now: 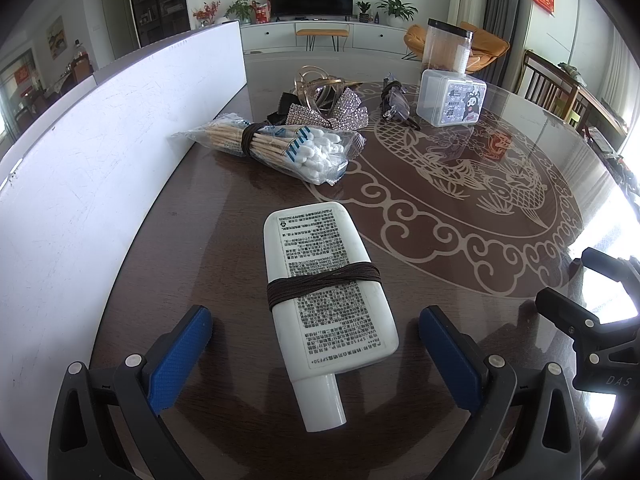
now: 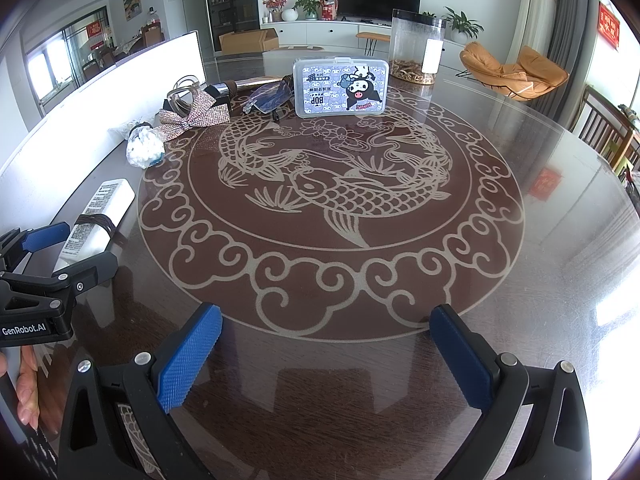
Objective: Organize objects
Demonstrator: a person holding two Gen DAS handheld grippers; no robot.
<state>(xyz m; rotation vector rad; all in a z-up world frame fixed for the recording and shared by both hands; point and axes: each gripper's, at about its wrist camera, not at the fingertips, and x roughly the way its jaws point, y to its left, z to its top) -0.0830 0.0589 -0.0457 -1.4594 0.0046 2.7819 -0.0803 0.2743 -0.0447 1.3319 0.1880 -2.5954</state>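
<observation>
A white sunscreen tube (image 1: 328,300) with a brown hair tie round its middle lies flat on the table, cap toward me. My left gripper (image 1: 316,340) stands open with the tube's lower half between its blue pads, not touching. The same tube (image 2: 98,216) and left gripper (image 2: 60,248) show at the left of the right wrist view. My right gripper (image 2: 326,348) is open over bare tabletop, holding nothing. Farther back lie a bag of cotton swabs (image 1: 280,148), a rhinestone bow (image 1: 340,114), a clear hair claw (image 1: 316,84), glasses (image 1: 394,98) and a cartoon-printed plastic box (image 1: 450,98).
A white board (image 1: 100,168) stands along the table's left edge. A tall clear jar (image 2: 416,46) stands behind the box. The round glass-topped table (image 2: 540,220) has a fish pattern. Chairs stand at the right; a hand (image 2: 26,392) holds the left gripper.
</observation>
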